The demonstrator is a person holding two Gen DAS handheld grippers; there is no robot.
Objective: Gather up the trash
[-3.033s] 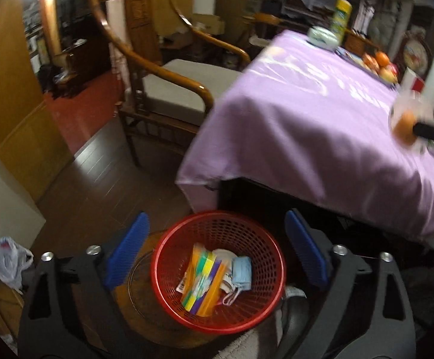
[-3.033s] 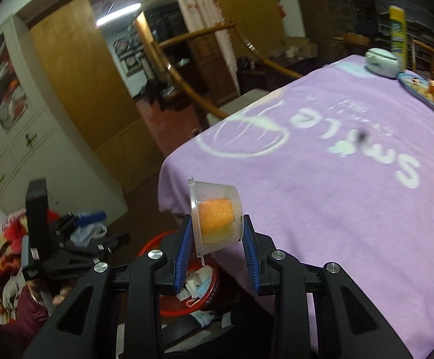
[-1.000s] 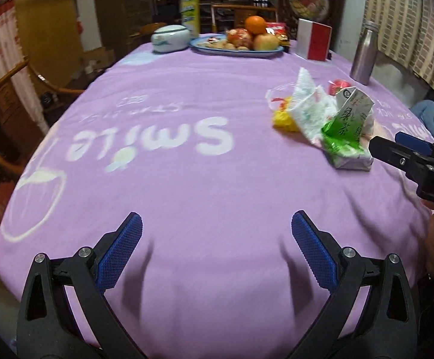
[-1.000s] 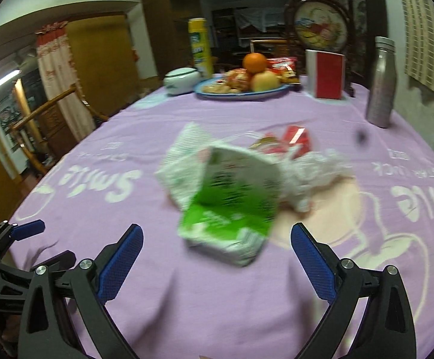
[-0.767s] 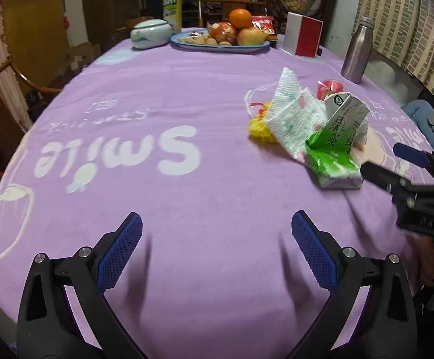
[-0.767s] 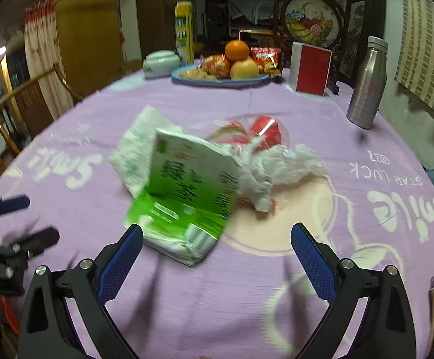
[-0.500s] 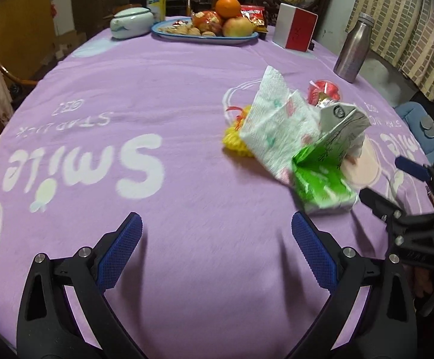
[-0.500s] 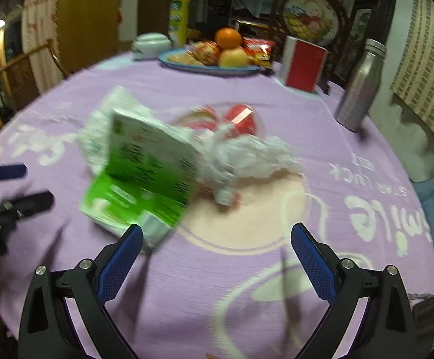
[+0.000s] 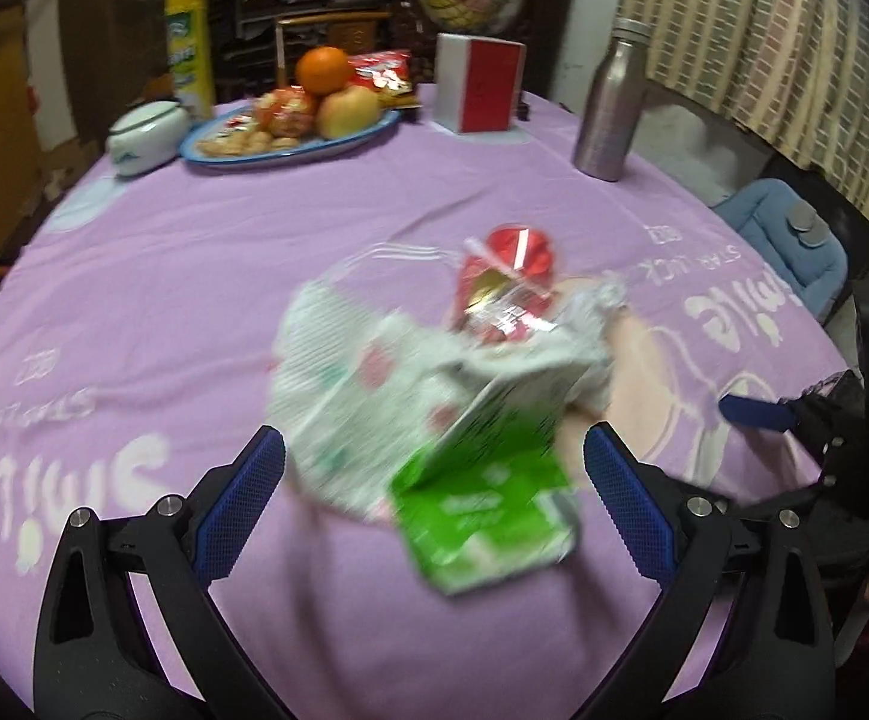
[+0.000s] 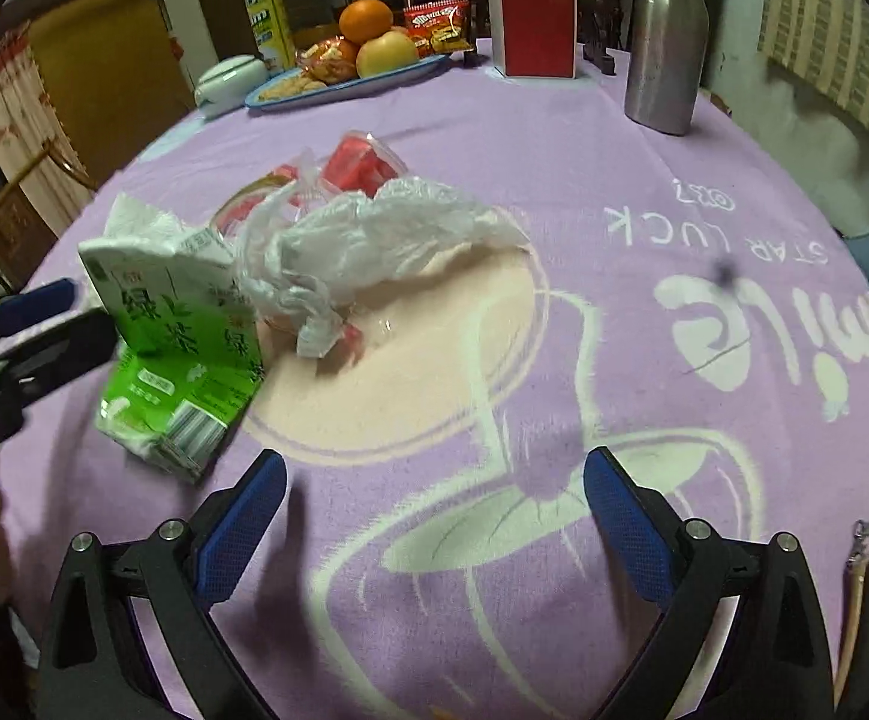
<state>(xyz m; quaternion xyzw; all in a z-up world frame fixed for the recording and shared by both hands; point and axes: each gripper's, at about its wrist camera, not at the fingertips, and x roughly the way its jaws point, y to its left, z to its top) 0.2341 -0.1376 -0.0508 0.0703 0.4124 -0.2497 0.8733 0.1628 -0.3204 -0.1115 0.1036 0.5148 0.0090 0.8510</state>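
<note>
A pile of trash lies on the purple tablecloth (image 10: 554,138). In it are a green and white drink carton (image 9: 482,504) (image 10: 182,324), a printed paper napkin (image 9: 344,396) (image 10: 140,222), a crumpled white plastic bag (image 10: 374,234) and red-filled clear cups (image 9: 512,258) (image 10: 362,165). My left gripper (image 9: 431,468) is open, its blue pads on either side of the blurred carton and apart from it. My right gripper (image 10: 434,510) is open over bare cloth, with the pile ahead and to its left. Each gripper also shows at the edge of the other's view.
At the far side stand a blue plate of fruit and snacks (image 9: 290,138) (image 10: 344,84), a steel bottle (image 9: 611,102) (image 10: 665,36), a red and white box (image 9: 479,81) (image 10: 533,24), a yellow canister (image 9: 188,42) and a white lidded bowl (image 9: 146,135). A blue cushion (image 9: 788,240) lies off the right edge.
The right gripper let go of the cup of orange filling it held over the red basket. Both grippers swung to the table; the left one closed in until the carton sits between its pads.
</note>
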